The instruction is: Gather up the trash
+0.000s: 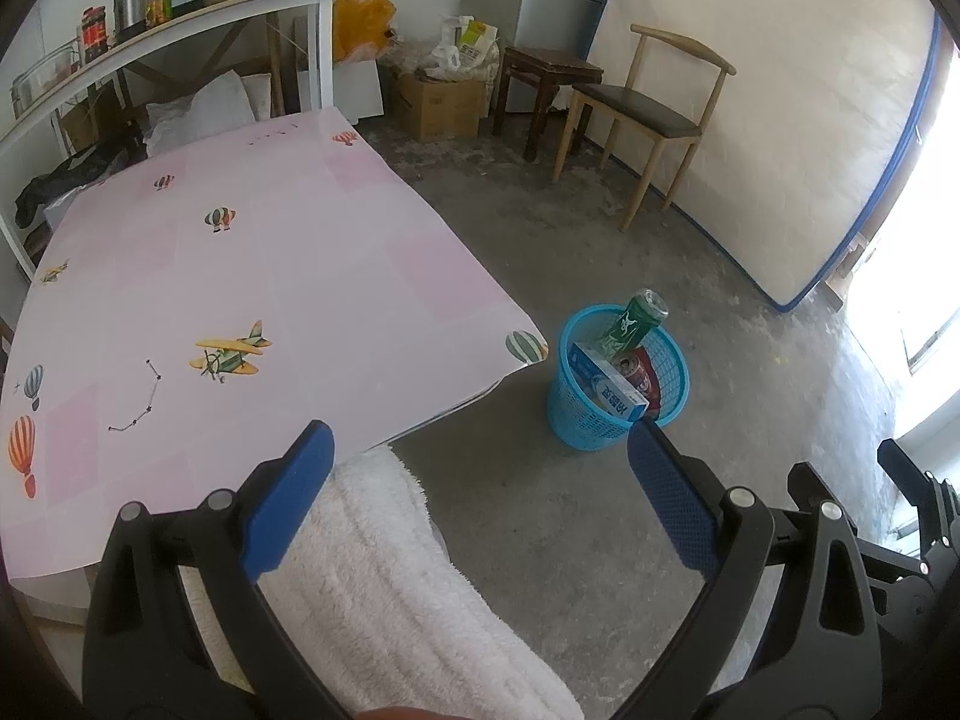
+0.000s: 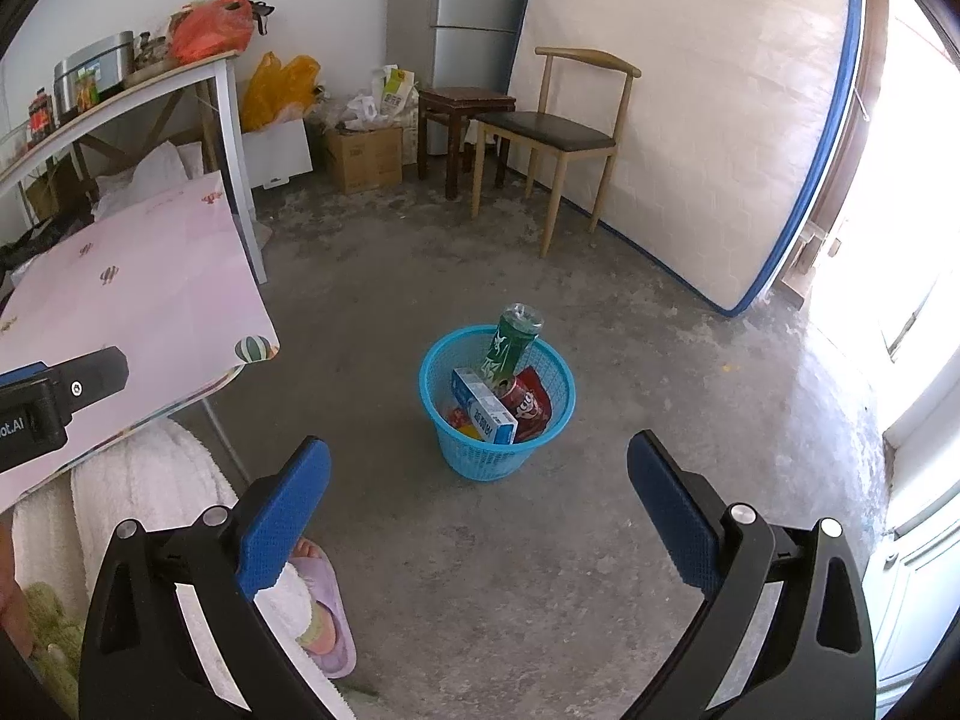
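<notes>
Both the left tool and right tool gape wide and empty, while the trash, a light, slippery green bottle, toothpaste box and red can, sits in the blue basket on the floor beside the tabletop's corner, best grasped by its stiff rim.

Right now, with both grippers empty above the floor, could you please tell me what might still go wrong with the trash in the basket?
1. The green bottle stands tilted and sticks out above the basket rim; a bump might tip it onto the floor.
2. The blue box leans on the rim and could slide out.
3. The light basket sits near the table corner and the slippered foot; a step could knock it over.
</notes>
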`<state>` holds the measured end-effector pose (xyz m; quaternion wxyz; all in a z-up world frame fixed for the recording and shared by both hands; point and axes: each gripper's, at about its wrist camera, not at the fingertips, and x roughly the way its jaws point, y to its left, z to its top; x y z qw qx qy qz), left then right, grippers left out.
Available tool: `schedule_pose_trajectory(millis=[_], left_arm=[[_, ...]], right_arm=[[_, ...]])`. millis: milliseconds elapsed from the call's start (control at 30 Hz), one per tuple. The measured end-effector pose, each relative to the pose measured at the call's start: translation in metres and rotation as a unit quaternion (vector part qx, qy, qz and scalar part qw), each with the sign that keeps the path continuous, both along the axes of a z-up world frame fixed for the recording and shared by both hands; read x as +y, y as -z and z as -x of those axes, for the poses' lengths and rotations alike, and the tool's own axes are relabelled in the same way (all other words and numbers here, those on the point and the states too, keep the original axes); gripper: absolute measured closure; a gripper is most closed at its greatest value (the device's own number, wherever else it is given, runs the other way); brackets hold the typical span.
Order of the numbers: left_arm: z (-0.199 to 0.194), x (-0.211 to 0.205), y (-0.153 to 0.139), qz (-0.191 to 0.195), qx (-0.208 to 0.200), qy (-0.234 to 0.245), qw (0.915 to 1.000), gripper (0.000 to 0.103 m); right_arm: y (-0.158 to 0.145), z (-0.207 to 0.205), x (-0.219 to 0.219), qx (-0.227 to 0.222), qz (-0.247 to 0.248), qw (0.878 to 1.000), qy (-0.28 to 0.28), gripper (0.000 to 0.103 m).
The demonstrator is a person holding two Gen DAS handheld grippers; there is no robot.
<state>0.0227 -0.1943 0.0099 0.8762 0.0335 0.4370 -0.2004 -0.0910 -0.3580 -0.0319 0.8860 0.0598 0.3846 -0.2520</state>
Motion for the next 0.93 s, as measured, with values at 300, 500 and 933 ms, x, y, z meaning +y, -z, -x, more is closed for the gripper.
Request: schedule_pose_trajectory(millis=[300, 500, 933], left_arm=[[0.005, 0.001, -0.005, 0.006, -0.005, -0.001, 1.0, 0.009], [0.006, 0.001, -0.006, 0.009, -0.007, -0.003, 0.9999, 0.009], [0.003, 0.004, -0.007, 0.016, -0.001, -0.014, 0.9998, 0.009]], right_arm=[[-0.006, 0.001, -0.001, -0.004, 0.004, 1.0, -0.001, 0.007], [-0.007, 0.002, 0.001, -0.005, 0.007, 1.0, -0.001, 0.007], [-0.013, 0.003, -0.001, -0.01, 0.007, 1.0, -0.004, 0.007]])
